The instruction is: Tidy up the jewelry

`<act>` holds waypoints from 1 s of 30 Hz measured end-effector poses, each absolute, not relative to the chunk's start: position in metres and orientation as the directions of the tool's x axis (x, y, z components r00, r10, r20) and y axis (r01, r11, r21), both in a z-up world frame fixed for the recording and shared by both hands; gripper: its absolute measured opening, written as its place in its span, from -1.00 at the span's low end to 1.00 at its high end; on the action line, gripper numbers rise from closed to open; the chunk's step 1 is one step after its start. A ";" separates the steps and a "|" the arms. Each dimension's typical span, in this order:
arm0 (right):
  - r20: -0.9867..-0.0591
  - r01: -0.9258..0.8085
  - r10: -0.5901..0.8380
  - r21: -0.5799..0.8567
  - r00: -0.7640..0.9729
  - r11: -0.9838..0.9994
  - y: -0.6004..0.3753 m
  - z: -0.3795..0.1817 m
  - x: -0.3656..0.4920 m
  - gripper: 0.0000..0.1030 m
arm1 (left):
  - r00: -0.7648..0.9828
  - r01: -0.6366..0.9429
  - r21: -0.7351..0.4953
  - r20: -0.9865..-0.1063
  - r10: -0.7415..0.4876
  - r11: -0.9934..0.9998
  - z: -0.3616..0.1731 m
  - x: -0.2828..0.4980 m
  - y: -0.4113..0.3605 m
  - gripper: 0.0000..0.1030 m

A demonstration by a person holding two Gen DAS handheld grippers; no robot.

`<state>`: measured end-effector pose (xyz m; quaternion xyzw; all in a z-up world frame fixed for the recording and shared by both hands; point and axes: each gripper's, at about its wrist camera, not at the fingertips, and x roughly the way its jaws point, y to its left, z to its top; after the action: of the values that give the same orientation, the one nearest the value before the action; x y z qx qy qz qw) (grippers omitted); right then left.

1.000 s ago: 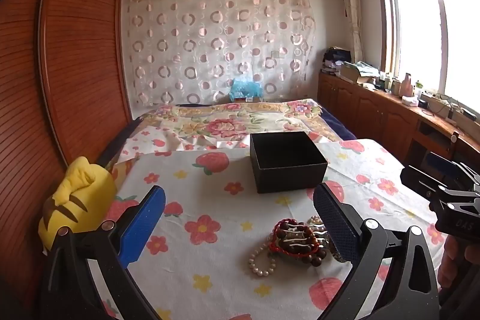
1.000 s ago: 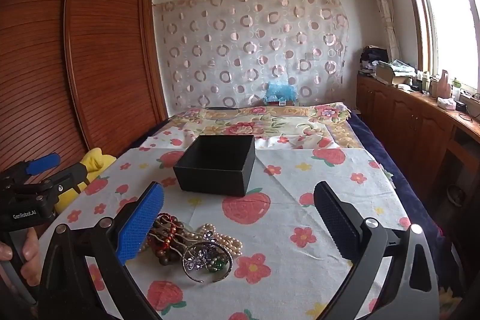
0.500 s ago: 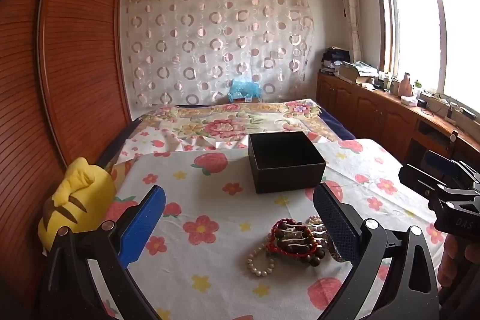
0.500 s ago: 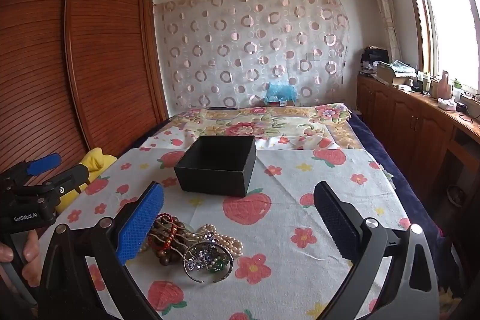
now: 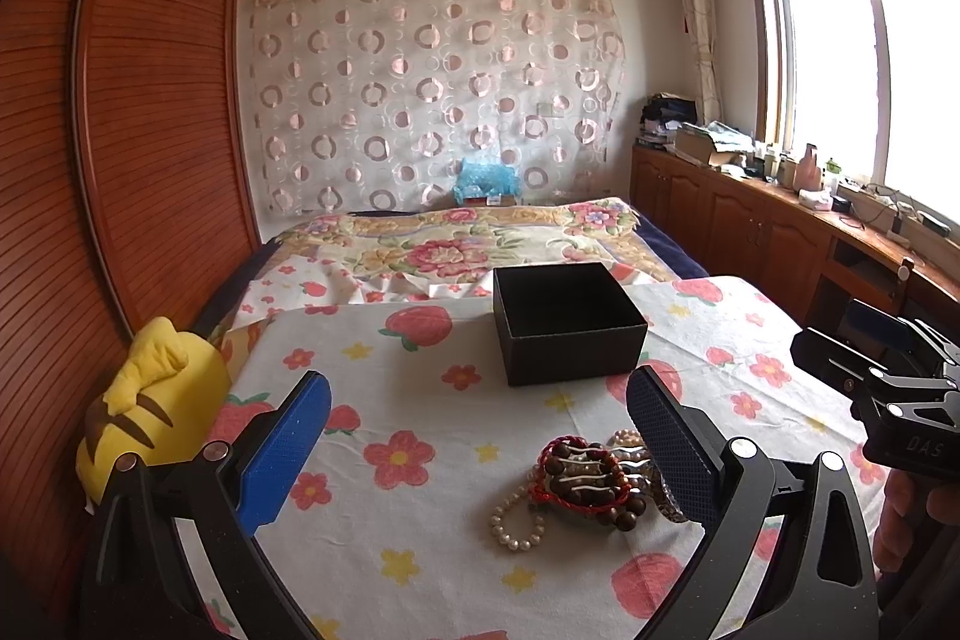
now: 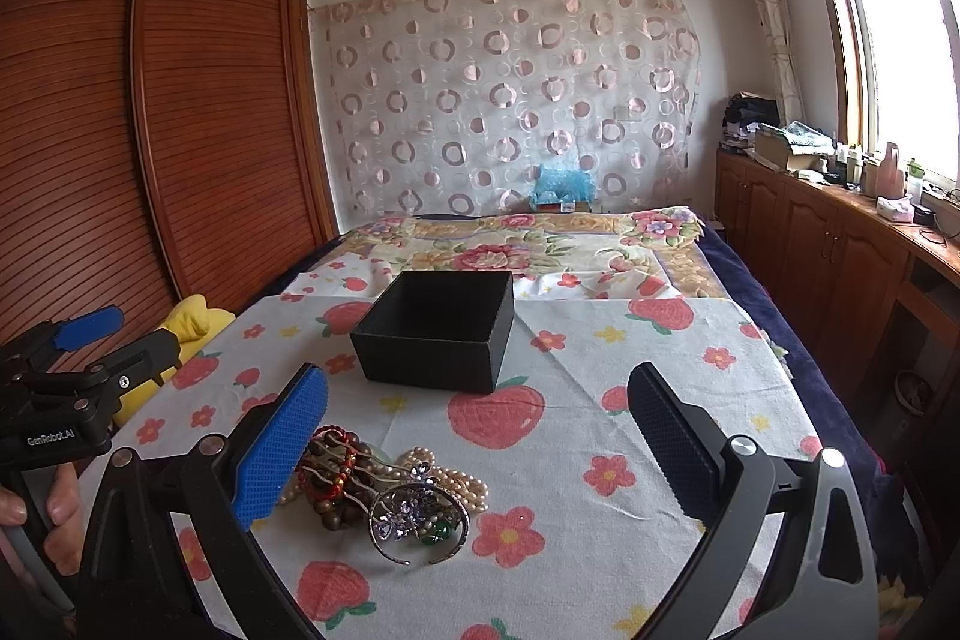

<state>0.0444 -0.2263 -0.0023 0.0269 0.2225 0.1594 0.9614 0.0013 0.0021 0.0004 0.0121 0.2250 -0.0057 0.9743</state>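
Jewelry (image 5: pixel 591 484) — beads, pearls (tangled) — heaped before black box (image 5: pixel 567 322).

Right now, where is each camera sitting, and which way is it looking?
Left wrist: sits on the left gripper, open, looking along the bed; the black box and the jewelry pile lie ahead, the right gripper and some fingers at the right edge.
Right wrist: sits on the right gripper, open, facing the same way; the left gripper and a hand show at the left edge.
Both share the box, the jewelry, the flowered cloth and the yellow plush toy.
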 end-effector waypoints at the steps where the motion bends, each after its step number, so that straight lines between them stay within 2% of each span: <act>1: -0.419 -0.295 0.319 0.123 0.850 0.948 -0.226 -0.002 0.044 0.95 | 0.899 0.017 0.021 -0.438 -0.006 1.000 0.001 0.002 0.003 0.85; 30: -0.419 -0.294 0.318 0.122 0.850 0.948 -0.227 -0.003 0.044 0.95 | 0.899 0.014 0.025 -0.437 -0.002 1.000 0.000 0.000 0.000 0.85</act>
<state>0.0443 -0.2266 -0.0030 0.0266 0.2225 0.1592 0.9615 -0.0002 0.0002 0.0001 0.0137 0.2242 -0.0041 0.9744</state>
